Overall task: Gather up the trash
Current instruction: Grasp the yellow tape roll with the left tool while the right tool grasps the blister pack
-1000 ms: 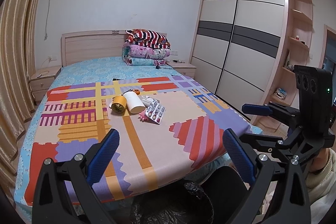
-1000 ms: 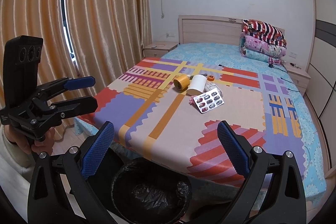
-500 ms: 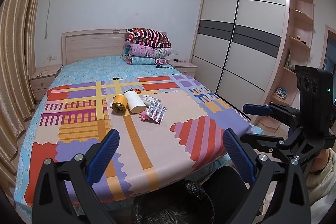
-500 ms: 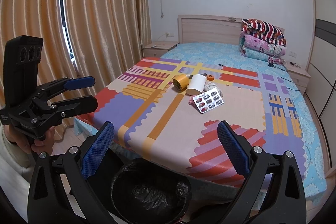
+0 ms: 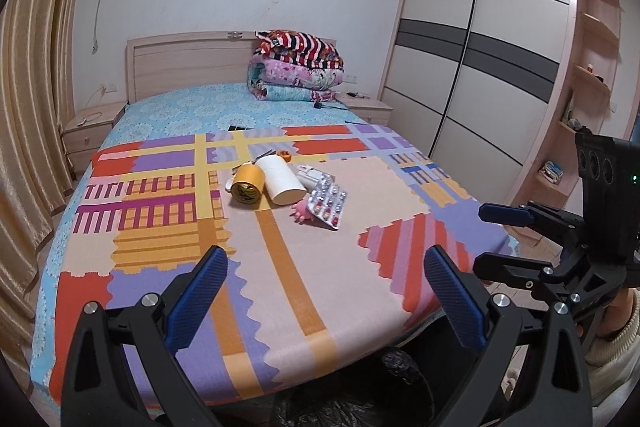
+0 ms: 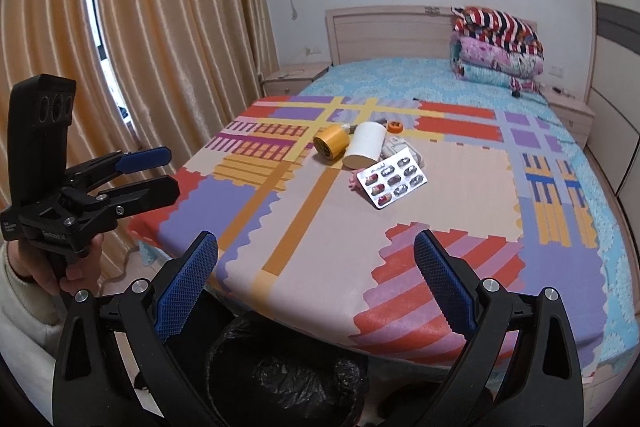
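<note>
A small heap of trash lies in the middle of the bed: a yellow tape roll (image 5: 248, 185) (image 6: 330, 143), a white paper roll (image 5: 280, 179) (image 6: 367, 144), a pill blister pack (image 5: 328, 203) (image 6: 392, 179), a small pink toy (image 5: 301, 213) and a white packet (image 5: 310, 173). My left gripper (image 5: 326, 293) is open and empty above the bed's foot edge. My right gripper (image 6: 316, 285) is open and empty too. A black-lined trash bin (image 6: 280, 375) (image 5: 352, 399) stands on the floor below both.
Folded blankets (image 5: 298, 71) lie by the headboard. A wardrobe (image 5: 472, 67) stands to the right, curtains (image 6: 160, 27) to the left. Nightstands (image 5: 90, 131) flank the bed. A small orange tape roll (image 6: 395, 127) lies behind the heap.
Both grippers have drifted slightly forward toward the bed. Both stay open and empty. Nothing on the bed moved.
</note>
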### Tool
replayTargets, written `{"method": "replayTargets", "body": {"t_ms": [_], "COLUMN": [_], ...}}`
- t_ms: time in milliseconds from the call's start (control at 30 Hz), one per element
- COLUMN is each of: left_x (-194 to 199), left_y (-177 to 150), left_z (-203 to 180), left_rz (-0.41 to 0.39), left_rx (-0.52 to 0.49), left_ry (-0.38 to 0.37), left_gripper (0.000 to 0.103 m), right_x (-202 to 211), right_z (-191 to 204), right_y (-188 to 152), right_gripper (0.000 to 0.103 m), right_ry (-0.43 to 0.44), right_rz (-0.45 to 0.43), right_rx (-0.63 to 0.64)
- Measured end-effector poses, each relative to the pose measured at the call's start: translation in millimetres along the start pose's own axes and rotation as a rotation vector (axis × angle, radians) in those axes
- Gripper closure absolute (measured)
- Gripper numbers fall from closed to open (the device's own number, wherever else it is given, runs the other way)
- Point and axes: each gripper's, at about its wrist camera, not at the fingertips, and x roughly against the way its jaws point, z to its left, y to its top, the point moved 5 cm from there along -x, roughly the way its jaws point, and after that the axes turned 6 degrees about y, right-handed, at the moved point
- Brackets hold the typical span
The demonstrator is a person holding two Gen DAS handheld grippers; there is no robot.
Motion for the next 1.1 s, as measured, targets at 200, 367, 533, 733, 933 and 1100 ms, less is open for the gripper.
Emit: {"method": "replayTargets", "body": {"t_ms": [200, 367, 533, 733, 933, 1100], "left_x": [-33, -60, -99, -144, -182, -210], "left_y": [17, 29, 38, 48, 59, 61], "left_z": [23, 38, 53, 71, 86, 92], "left_rz": [0.012, 0.028, 0.067, 0.105, 0.142, 0.19], "left_rx": [0.018, 0.022, 0.016, 0.029, 0.036, 0.04], "left_ry": [0.02, 0.041, 0.065, 0.083, 0.096, 0.103], "left_gripper": [0.008, 0.008, 0.008, 0.008, 0.008, 0.014], "right_x": [-37, -72, -105, -142, -170, -187], "right_z": [-24, -49, -75, -96, -110, -119], "right_y": [15, 32, 40, 45, 46, 42], "right_gripper": [0.003, 0.003, 0.003, 0.003, 0.003, 0.004], "right_ry": [-0.049, -0.066, -0.096, -0.119, -0.141, -0.214], "right_rz": [0.036, 0.058, 0.082, 0.112, 0.12, 0.143], "right_rx": [-0.004, -0.046, -0.125, -0.205, -0.293, -0.304]}}
